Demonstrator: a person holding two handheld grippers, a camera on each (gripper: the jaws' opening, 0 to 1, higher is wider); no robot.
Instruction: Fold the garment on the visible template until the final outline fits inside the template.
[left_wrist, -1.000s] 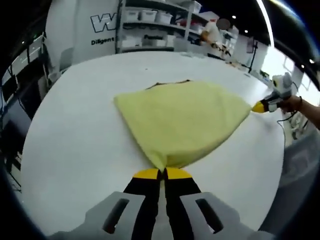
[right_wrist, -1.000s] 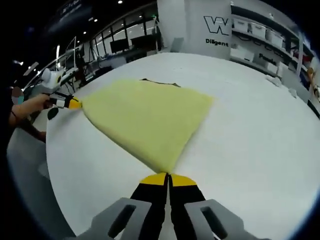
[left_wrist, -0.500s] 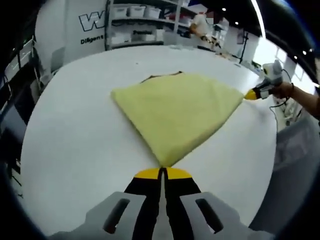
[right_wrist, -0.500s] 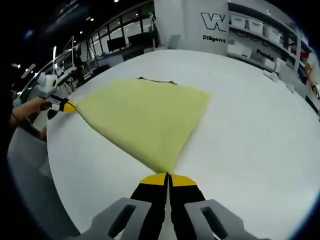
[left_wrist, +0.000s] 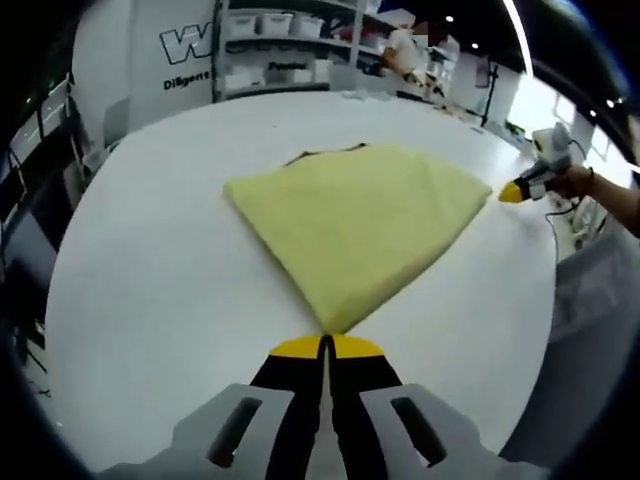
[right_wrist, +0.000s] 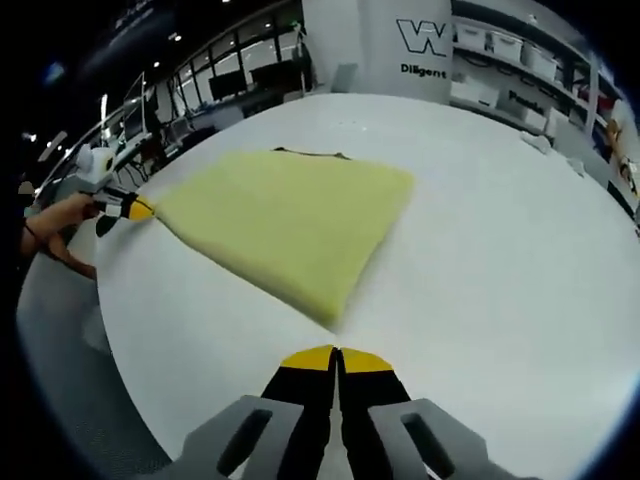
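Garment (left_wrist: 357, 235): a yellow folded cloth, lying flat on the white surface (left_wrist: 150, 260); in the right gripper view it spreads across the middle (right_wrist: 285, 225).
Template (left_wrist: 325, 153): a thin dark edge peeks out at the garment's far side; the rest is hidden under the cloth.
Left gripper (left_wrist: 325, 345): its fingers are pressed together, their tips touching the cloth's near corner; whether they pinch it, I cannot tell. In the right gripper view it sits at the left corner (right_wrist: 140, 209).
Right gripper (right_wrist: 337, 353): fingers together with nothing between them, just short of the cloth's near corner; in the left gripper view it is beside the far right corner (left_wrist: 512, 192), held by a hand (left_wrist: 575, 183).
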